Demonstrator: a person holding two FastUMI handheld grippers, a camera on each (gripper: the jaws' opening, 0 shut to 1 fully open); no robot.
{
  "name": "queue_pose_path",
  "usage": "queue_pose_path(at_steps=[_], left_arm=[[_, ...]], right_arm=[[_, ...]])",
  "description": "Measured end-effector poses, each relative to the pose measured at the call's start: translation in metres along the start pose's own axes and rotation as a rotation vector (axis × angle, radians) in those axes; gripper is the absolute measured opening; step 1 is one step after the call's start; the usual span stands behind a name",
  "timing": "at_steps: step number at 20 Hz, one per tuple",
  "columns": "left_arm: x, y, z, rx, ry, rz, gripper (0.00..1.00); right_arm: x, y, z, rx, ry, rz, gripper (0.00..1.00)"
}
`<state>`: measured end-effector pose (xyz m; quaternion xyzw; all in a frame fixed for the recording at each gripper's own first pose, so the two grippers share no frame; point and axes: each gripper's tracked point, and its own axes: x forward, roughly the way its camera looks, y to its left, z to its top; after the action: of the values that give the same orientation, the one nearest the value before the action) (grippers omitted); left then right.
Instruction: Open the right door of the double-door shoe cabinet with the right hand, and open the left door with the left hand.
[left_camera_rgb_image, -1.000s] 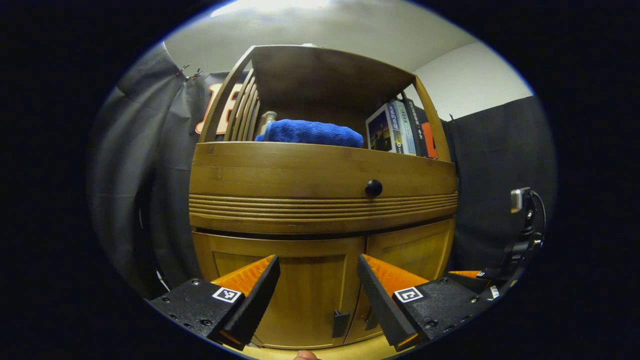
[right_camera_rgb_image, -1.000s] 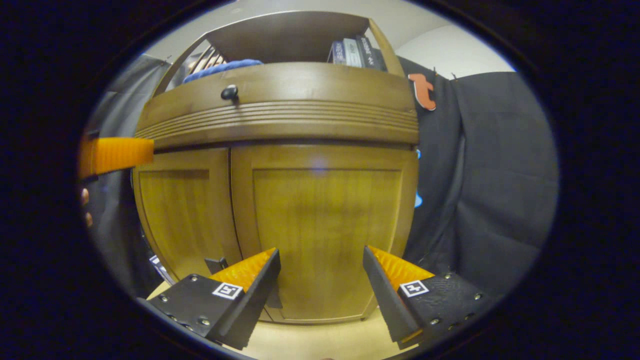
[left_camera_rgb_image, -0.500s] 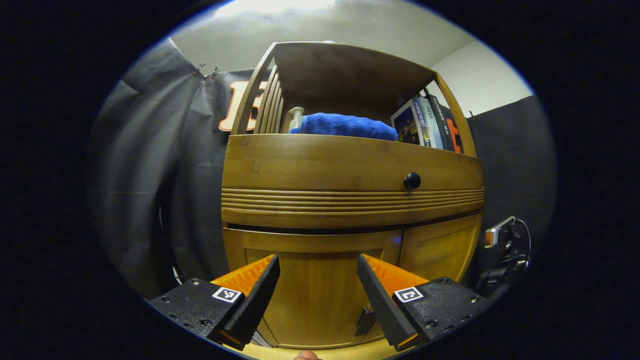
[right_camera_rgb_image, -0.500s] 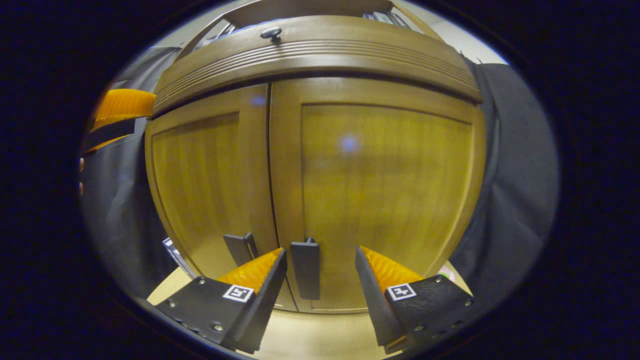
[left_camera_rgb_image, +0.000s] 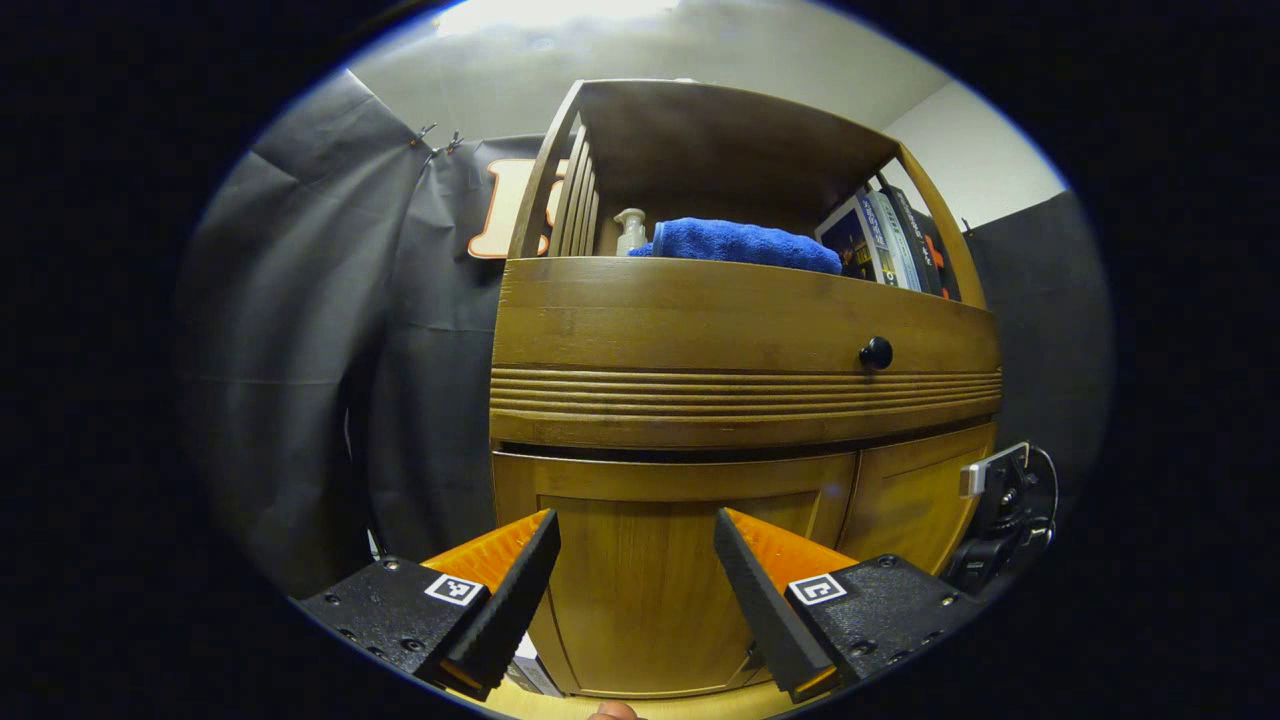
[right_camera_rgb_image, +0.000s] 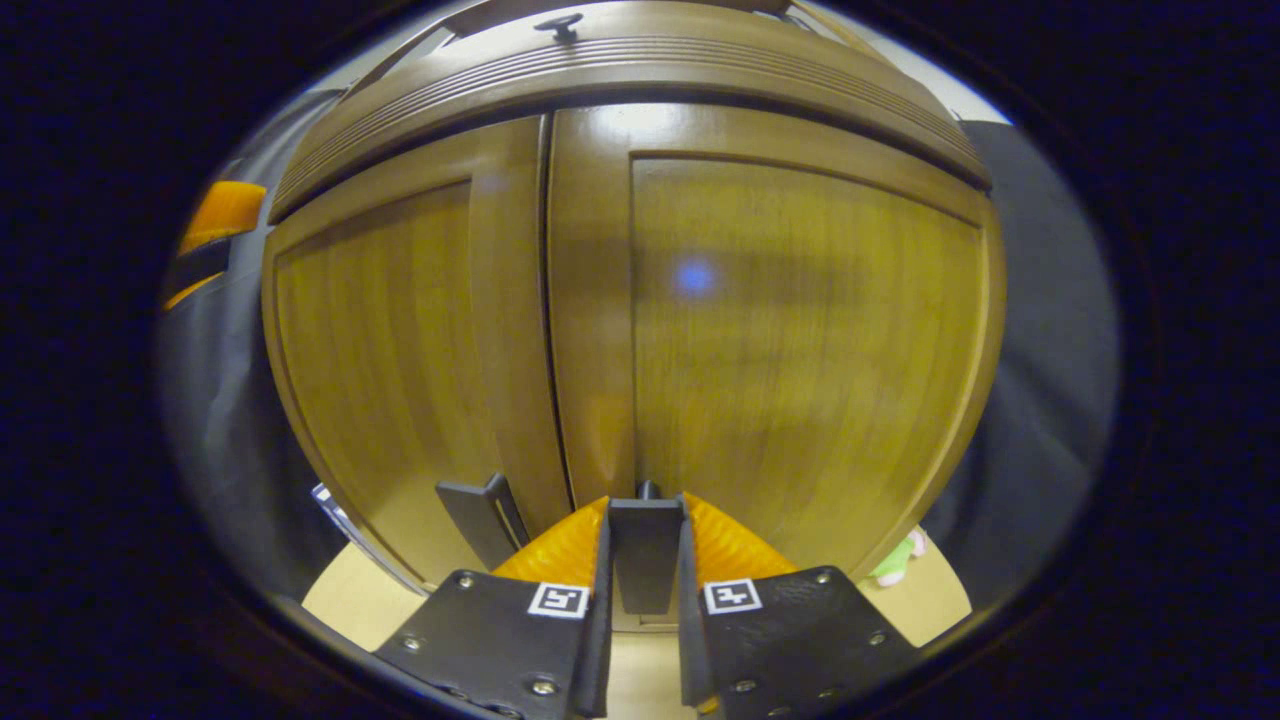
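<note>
The wooden shoe cabinet (left_camera_rgb_image: 740, 400) stands before both grippers with both lower doors closed. In the right gripper view, my right gripper (right_camera_rgb_image: 645, 545) is shut on the dark flat handle (right_camera_rgb_image: 646, 550) of the right door (right_camera_rgb_image: 800, 330). The left door (right_camera_rgb_image: 380, 340) carries a matching handle (right_camera_rgb_image: 480, 515) just to the left. In the left gripper view, my left gripper (left_camera_rgb_image: 635, 580) is open, some way in front of the left door (left_camera_rgb_image: 650, 590), with nothing between its fingers. The right gripper's body (left_camera_rgb_image: 1005, 510) shows at the right edge there.
Above the doors runs a drawer with a black knob (left_camera_rgb_image: 876, 352). The open shelf holds a blue towel (left_camera_rgb_image: 745, 243), a pump bottle (left_camera_rgb_image: 630, 230) and several books (left_camera_rgb_image: 885, 245). Pale floor (right_camera_rgb_image: 370, 610) lies under the cabinet, with a small green toy (right_camera_rgb_image: 895, 562) at its right foot.
My right gripper moved in on the right door's handle and closed on it. The left gripper drifted left, so the cabinet slid right in its view; its fingers stayed open.
</note>
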<state>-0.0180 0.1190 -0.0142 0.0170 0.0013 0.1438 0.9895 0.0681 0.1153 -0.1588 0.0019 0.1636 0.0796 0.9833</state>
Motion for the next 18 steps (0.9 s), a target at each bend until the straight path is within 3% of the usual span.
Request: queue_pose_path(at_steps=[1, 2, 9, 18], left_arm=[[0.0, -0.001, 0.0, 0.001, 0.0, -0.002, 0.92], [-0.001, -0.002, 0.0, 0.001, -0.001, -0.004, 0.95], [-0.004, -0.018, 0.009, -0.006, -0.025, -0.04, 0.95], [-0.011, -0.065, 0.005, -0.019, -0.017, -0.153, 0.95]], right_arm=[[-0.002, -0.001, 0.001, 0.0, -0.004, -0.004, 0.28], [-0.002, -0.001, 0.0, 0.007, -0.006, -0.008, 0.28], [-0.004, -0.002, 0.001, 0.044, -0.021, -0.035, 0.28], [-0.008, -0.005, 0.003, 0.107, -0.026, -0.092, 0.27]])
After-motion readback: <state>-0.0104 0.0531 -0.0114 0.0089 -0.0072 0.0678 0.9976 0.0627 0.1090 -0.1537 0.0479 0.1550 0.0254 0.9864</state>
